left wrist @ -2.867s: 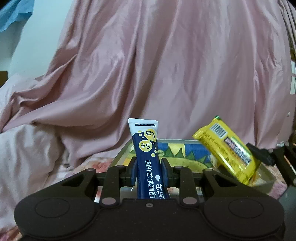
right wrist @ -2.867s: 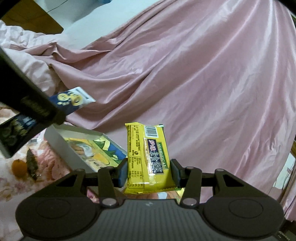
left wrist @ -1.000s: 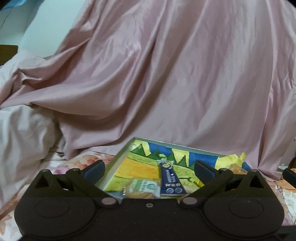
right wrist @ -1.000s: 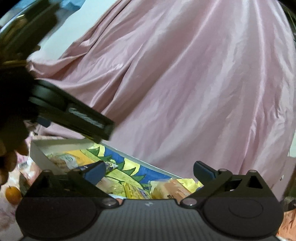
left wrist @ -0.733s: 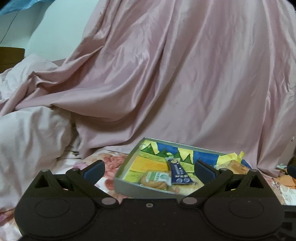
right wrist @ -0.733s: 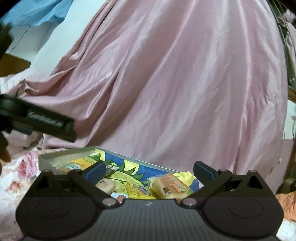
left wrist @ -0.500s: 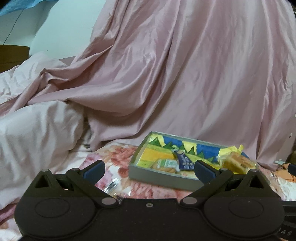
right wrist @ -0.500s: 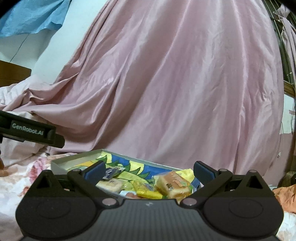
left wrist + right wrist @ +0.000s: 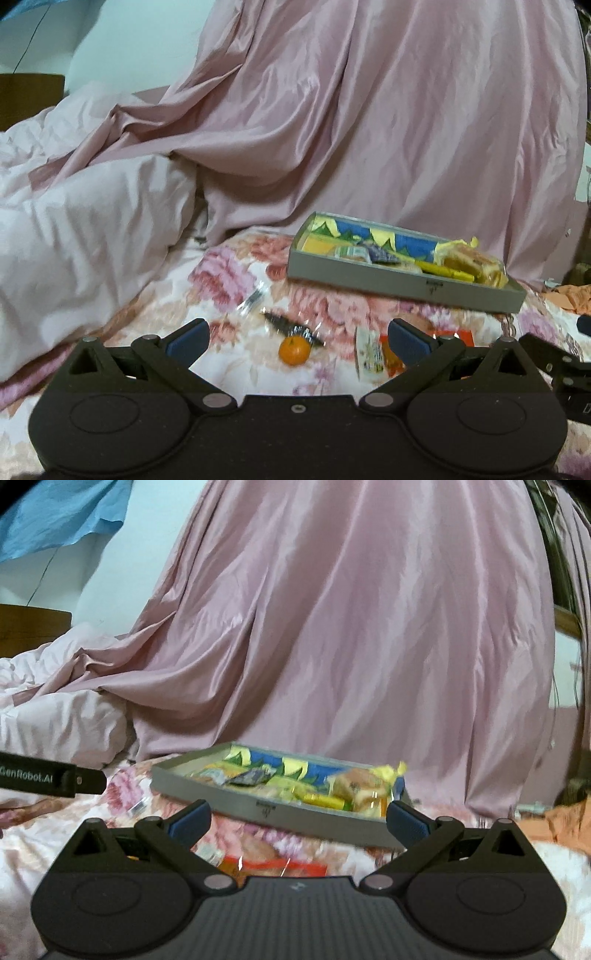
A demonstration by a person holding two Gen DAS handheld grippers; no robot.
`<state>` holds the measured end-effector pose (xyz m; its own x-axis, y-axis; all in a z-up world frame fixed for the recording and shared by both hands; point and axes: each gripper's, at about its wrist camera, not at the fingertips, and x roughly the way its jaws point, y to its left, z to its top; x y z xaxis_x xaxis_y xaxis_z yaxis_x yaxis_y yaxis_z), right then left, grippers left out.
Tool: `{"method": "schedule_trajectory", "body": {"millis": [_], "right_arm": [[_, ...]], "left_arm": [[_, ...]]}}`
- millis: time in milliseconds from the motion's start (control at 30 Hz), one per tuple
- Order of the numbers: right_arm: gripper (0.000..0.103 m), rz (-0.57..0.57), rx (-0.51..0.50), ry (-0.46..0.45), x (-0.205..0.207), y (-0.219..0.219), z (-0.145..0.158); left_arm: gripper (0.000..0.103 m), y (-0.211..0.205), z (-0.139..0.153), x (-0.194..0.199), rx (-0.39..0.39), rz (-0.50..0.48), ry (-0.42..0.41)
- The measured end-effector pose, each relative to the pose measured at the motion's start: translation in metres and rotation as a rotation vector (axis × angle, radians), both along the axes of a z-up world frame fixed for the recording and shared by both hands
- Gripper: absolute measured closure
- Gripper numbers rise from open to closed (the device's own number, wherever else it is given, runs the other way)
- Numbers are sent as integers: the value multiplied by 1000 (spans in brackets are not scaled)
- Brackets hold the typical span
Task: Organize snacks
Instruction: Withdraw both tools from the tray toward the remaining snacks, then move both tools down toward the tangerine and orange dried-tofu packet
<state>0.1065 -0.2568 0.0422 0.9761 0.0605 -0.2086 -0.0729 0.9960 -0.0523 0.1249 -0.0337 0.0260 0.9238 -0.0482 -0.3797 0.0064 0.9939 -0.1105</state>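
A grey tray (image 9: 388,282) (image 9: 258,806) with a colourful printed bottom rests on the flowered bedsheet and holds several snack packets, among them a blue sachet (image 9: 382,254) and a yellow packet (image 9: 445,271). Loose on the sheet nearer me lie an orange fruit (image 9: 294,350), a dark packet (image 9: 286,325), a white packet (image 9: 369,350) and a red-orange packet (image 9: 273,869). My left gripper (image 9: 298,339) is open and empty, back from the tray, above the loose items. My right gripper (image 9: 298,818) is open and empty too, facing the tray's near wall.
Pink satin cloth (image 9: 369,129) hangs behind the tray. A rumpled pale quilt (image 9: 81,229) piles up at the left. A clear wrapper (image 9: 251,297) lies left of the tray. Orange cloth (image 9: 561,823) sits at the right. The left gripper's side (image 9: 51,773) shows in the right wrist view.
Both grippers let go of the blue sachet and yellow packet into the tray and stand open. Both have pulled back from the tray, and loose snacks on the sheet came into view.
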Motion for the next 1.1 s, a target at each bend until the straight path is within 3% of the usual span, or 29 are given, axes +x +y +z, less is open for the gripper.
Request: {"method": "schedule_trajectory", "body": {"millis": [233,500,1100], "right_arm": [[0,12,31,120,-21,10,-12],[0,92,70,288,-18,23,-26],[0,118,57,441,3,34,-45]], "left_arm": [[1,13,-17,-22,10,1,58],[1,25,-30,-29,9,10,96],[1,34,-49,-13,52,-1,144]]}}
